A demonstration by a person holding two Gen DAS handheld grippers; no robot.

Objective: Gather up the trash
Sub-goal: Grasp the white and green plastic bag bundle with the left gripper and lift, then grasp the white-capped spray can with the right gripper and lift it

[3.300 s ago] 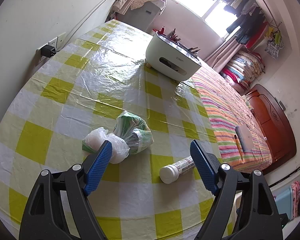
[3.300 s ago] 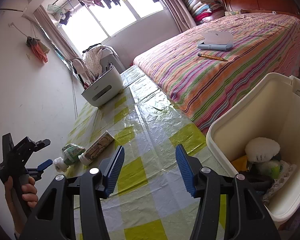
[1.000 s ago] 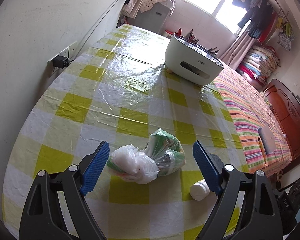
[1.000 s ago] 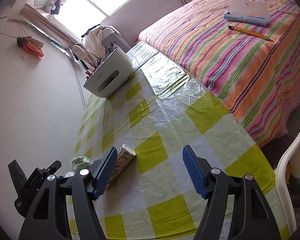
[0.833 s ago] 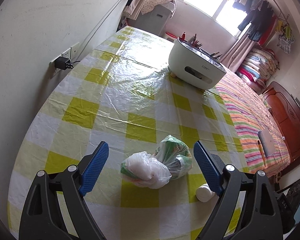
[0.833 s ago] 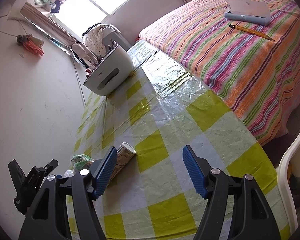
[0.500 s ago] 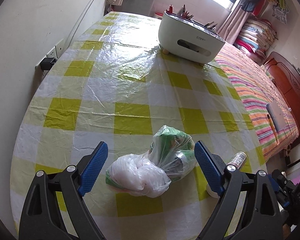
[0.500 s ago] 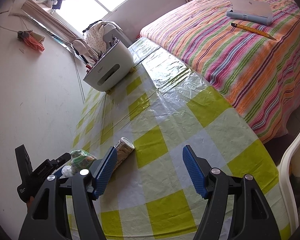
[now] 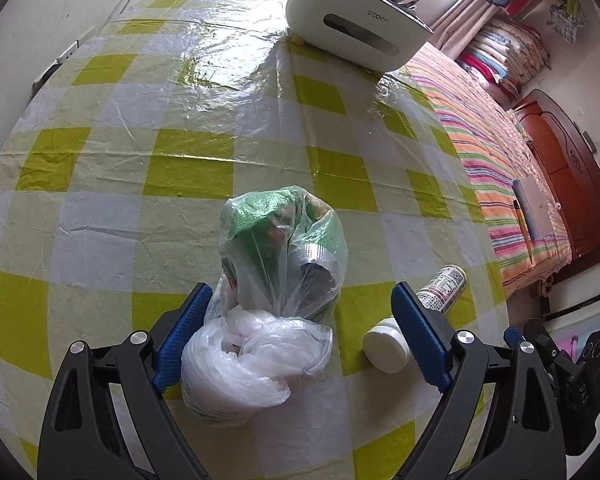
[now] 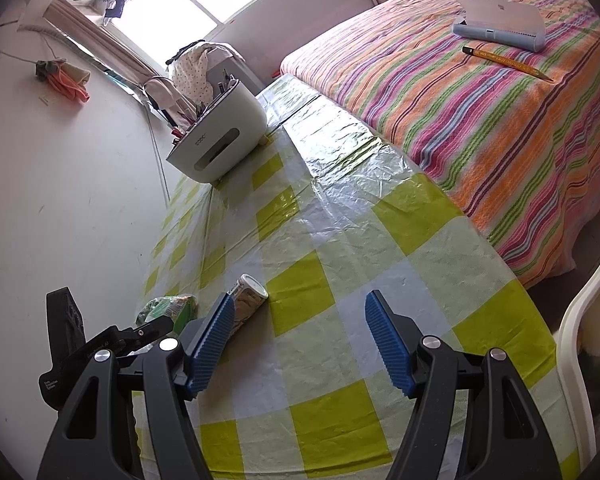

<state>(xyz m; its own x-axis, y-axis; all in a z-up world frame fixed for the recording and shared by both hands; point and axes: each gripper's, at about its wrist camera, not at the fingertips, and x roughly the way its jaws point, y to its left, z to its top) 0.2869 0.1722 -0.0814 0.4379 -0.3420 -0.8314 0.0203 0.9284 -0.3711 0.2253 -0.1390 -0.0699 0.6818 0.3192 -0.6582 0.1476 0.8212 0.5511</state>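
Left gripper (image 9: 296, 338) pitched down over the table (image 9: 188, 168), jaws spread wide and just been opening a bit more; bag bundle between the pads, not pinched. White bag (image 9: 248, 364) sits close against the left blue pad (image 9: 180, 340), whether touching I can't tell; clear gap to the right pad. Green bag (image 9: 284, 248) lies at 12 o'clock of the white one, touching it, both crumpled and lying flat on the yellow-check cloth. Tube (image 9: 416, 320) on its side at 3 o'clock of the bags, white cap end toward the camera, label end pointing to 1 o'clock; the right pad overlaps it in the left wrist view, contact not clear. White caddy (image 9: 356, 28) at 12 o'clock far end of the table, well apart from the trash. Striped bed (image 9: 500, 168) runs along the table's 3 o'clock edge. Right gripper (image 10: 300, 340) holds partway spread over bare cloth, nothing between the pads. In the right wrist view the tube (image 10: 248, 300) is at 10 o'clock just beyond the left pad, partly hidden by it; the green bag (image 10: 168, 308) at 9 o'clock past that, with the left gripper body (image 10: 100, 348) in front of it. Bin rim (image 10: 580, 320) at the 4 o'clock frame edge, off the table's edge, some trash inside, mostly cut off.
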